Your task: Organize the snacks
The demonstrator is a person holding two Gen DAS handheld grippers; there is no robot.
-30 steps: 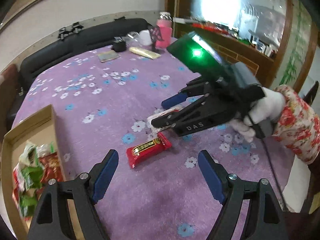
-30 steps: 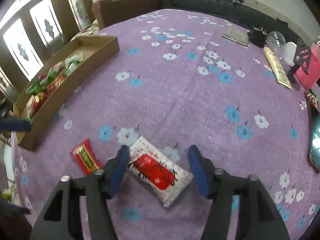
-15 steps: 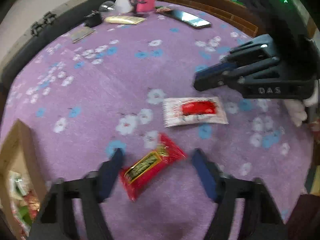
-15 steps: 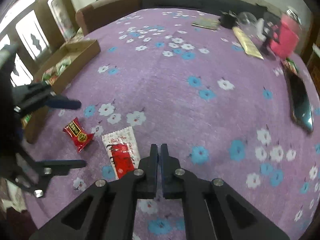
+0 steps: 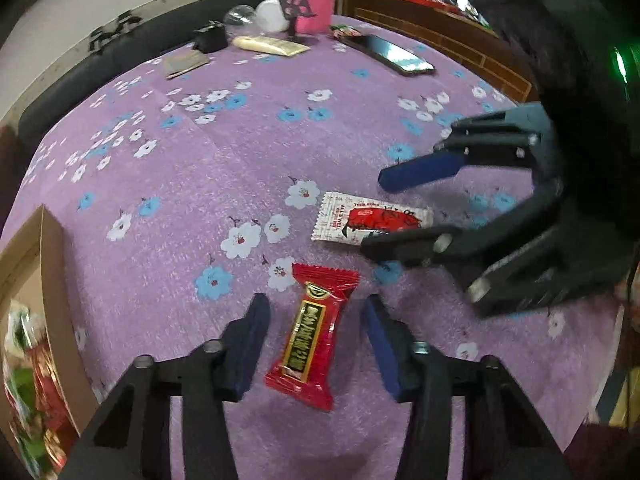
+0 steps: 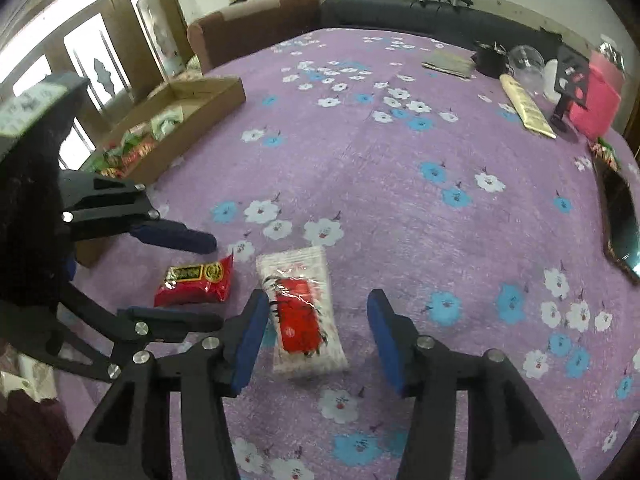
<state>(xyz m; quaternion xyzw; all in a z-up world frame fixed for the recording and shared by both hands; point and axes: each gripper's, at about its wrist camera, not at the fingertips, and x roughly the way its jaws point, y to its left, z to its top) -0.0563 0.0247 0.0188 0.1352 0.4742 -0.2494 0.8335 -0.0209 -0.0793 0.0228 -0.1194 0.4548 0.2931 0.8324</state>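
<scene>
A red snack packet [image 5: 314, 330] lies on the purple flowered tablecloth between the open jaws of my left gripper [image 5: 314, 320]; it also shows in the right wrist view [image 6: 196, 280]. A white packet with a red label [image 6: 302, 312] lies between the open jaws of my right gripper [image 6: 314, 328], and shows in the left wrist view [image 5: 370, 220]. The right gripper [image 5: 384, 212] reaches in from the right there; the left gripper [image 6: 212, 280] comes in from the left in the right wrist view. A cardboard box [image 6: 192, 96] with several snack packets stands at the table's left edge.
At the far side lie a pink container [image 6: 600, 96], a black stand [image 6: 570, 80], a yellow packet [image 6: 526, 106], a grey wallet [image 6: 448, 62] and a clear cup [image 6: 526, 60]. A phone [image 6: 622, 220] lies at the right. A sofa [image 6: 400, 12] runs behind the table.
My right gripper was shut half a second ago and is now open around the white packet. My left gripper has moved lower and closer, so the red packet lies between its jaws.
</scene>
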